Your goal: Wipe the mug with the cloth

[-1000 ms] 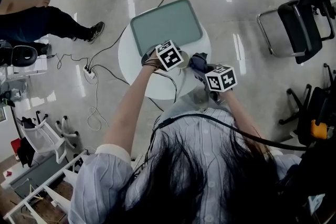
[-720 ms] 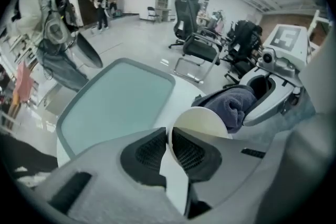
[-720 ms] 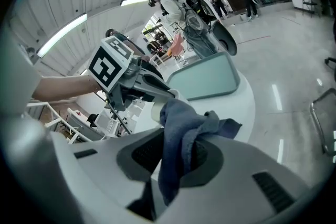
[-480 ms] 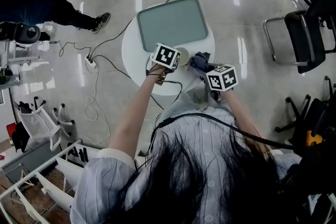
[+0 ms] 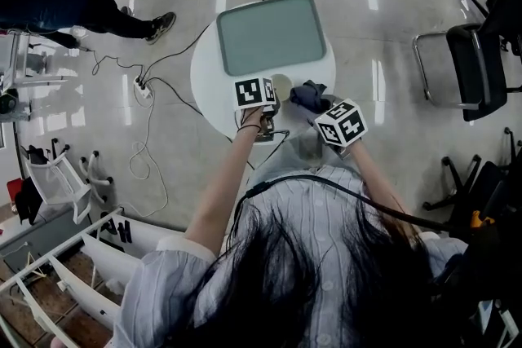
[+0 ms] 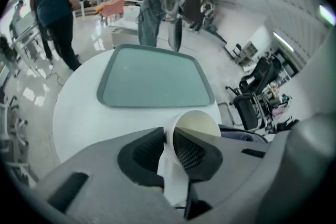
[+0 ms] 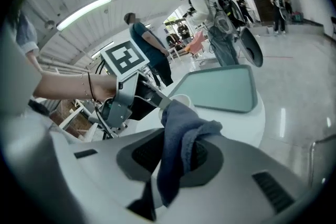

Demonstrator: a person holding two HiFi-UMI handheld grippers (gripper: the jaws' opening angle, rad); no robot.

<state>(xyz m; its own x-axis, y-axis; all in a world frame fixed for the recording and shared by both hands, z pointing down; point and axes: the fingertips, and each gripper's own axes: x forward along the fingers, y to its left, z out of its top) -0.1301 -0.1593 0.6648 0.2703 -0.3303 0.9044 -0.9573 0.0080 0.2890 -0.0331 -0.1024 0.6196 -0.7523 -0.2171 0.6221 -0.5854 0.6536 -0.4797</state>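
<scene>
A cream mug is held tilted above the round white table, its wall pinched between the jaws of my left gripper, which is shut on it. In the head view the mug shows just right of the left gripper. A dark blue cloth hangs bunched from my right gripper, shut on it. The cloth sits right beside the mug, close to its rim; contact cannot be told. The right gripper is at the table's near right edge.
A grey-green tray lies on the far half of the table. Cables and a power strip lie on the floor at left. A person stands far left. Black chairs stand at right.
The view has shifted slightly. The left gripper with the mug has turned a little, and the cloth stays beside the mug.
</scene>
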